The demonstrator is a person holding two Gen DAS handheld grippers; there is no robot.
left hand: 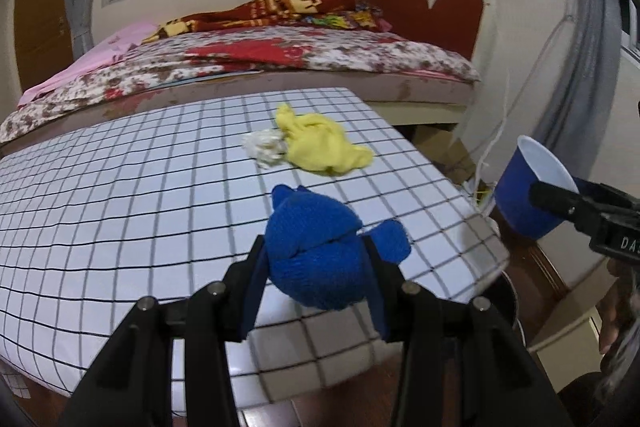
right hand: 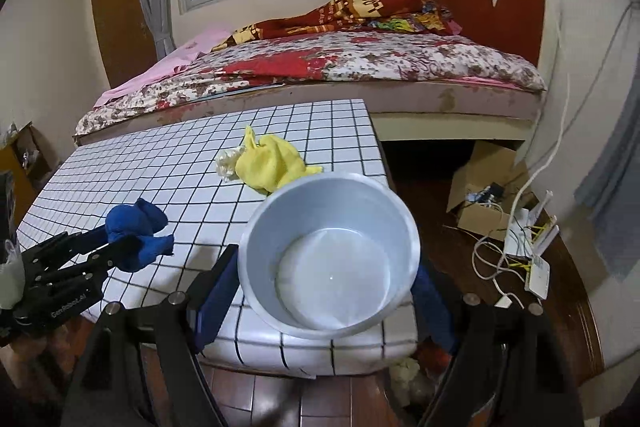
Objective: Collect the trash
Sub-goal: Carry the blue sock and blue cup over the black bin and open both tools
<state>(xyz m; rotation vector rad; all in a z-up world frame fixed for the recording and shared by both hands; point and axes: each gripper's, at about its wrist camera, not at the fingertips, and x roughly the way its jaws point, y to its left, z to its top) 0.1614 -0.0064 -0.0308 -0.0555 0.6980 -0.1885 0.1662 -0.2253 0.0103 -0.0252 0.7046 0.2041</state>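
Observation:
My left gripper is shut on a crumpled blue cloth and holds it above the near right part of the grid-patterned table. It also shows in the right wrist view. My right gripper is shut on a blue paper cup, white inside, held past the table's right edge; the cup shows in the left wrist view. A yellow cloth and a white crumpled tissue lie touching on the table's far part.
A bed with floral cover stands behind the table. A trash bin with scraps sits below the table's right edge. A cardboard box and a router with cables lie on the wooden floor at the right.

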